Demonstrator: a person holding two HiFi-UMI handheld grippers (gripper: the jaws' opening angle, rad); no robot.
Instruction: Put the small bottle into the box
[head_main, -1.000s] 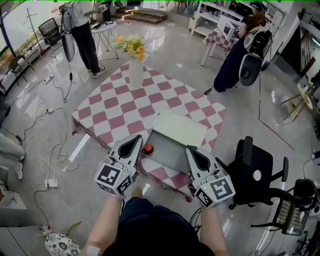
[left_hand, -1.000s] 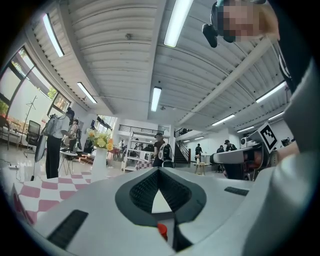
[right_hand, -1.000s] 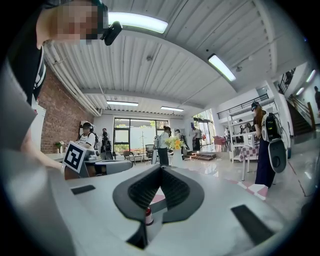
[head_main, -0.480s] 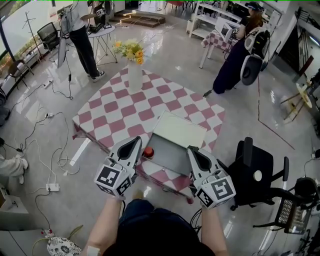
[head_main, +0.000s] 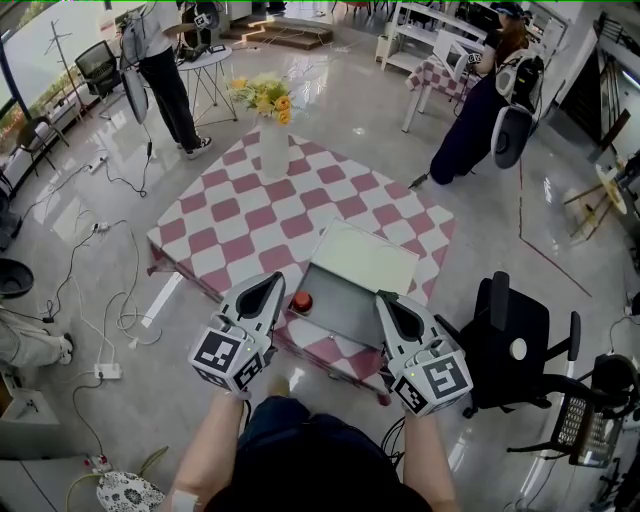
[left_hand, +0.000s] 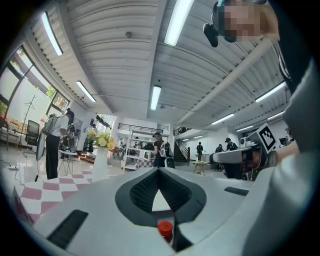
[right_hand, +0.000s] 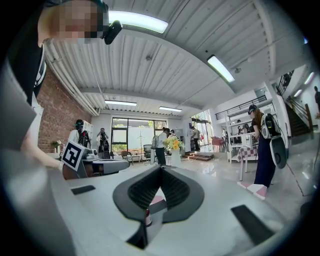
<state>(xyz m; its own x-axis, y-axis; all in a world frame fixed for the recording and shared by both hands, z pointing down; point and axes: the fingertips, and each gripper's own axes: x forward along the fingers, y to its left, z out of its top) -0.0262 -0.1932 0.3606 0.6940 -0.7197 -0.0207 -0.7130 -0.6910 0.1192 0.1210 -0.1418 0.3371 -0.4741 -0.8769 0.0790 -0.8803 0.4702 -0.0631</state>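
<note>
A small bottle with a red cap (head_main: 298, 301) stands on the checkered table (head_main: 250, 215) at its near edge, just left of the open grey box (head_main: 340, 300), whose white lid (head_main: 365, 257) leans back. My left gripper (head_main: 272, 277) hovers beside the bottle on its left, jaws shut and empty. At the box's near right corner my right gripper (head_main: 384, 299) is also shut and holds nothing. In the left gripper view the red cap (left_hand: 165, 228) shows below the closed jaw tips (left_hand: 159, 170). The right gripper view shows the bottle (right_hand: 148, 217) under its closed tips (right_hand: 161, 167).
A white vase of yellow flowers (head_main: 272, 148) stands at the table's far corner. A black office chair (head_main: 510, 345) is close on the right. Cables and a power strip (head_main: 105, 369) lie on the floor at left. People stand beyond the table.
Both grippers and the bottle keep their places. Only the bystanders in the background shift a little.
</note>
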